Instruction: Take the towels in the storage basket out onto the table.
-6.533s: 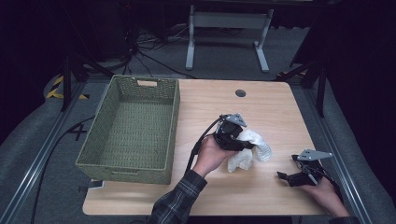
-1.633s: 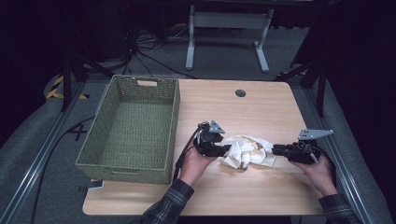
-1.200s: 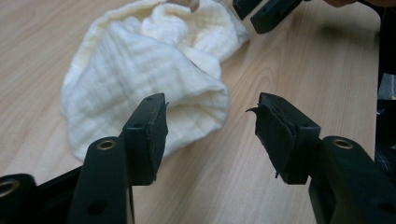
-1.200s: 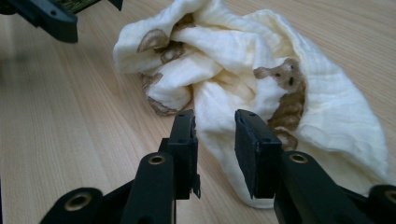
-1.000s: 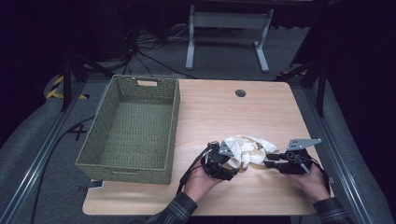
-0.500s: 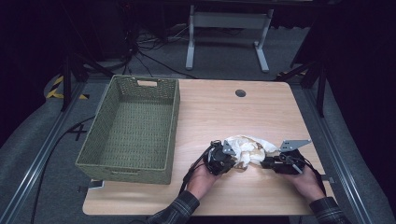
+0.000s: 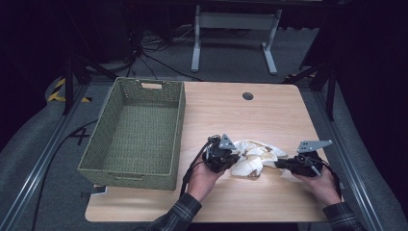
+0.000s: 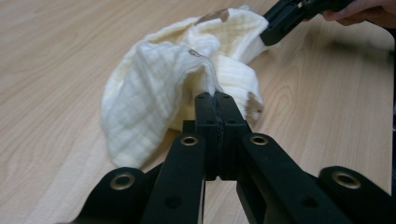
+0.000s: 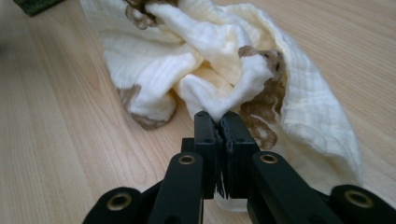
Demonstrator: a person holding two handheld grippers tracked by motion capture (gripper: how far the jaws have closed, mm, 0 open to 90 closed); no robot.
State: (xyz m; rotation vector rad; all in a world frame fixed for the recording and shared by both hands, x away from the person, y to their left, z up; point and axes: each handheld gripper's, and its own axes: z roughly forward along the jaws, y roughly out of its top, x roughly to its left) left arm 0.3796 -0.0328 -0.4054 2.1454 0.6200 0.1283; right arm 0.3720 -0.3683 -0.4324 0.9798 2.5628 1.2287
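A crumpled cream cloth (image 7: pixel 252 158) with brown patches lies bunched on the wooden table between both hands. My left gripper (image 7: pixel 231 158) is at its left end, jaws shut on a fold of the cloth (image 8: pixel 163 88). My right gripper (image 7: pixel 278 164) is at its right end, shut on another fold of the cloth (image 9: pixel 224 60). In the left gripper view the right gripper (image 8: pixel 275 25) reaches the cloth's far side. Both grippers sit low over the table (image 7: pixel 231 110).
A large green woven basket (image 7: pixel 108 137) stands on the left part of the table, nothing visible inside it. A small dark round hole (image 7: pixel 248 96) sits near the table's far edge. Metal frame legs stand on the floor beyond the table.
Both hands came in on the cloth near the front edge. The left gripper drew the cloth toward the front, the right gripper closed in from the right, and both now pinch folds.
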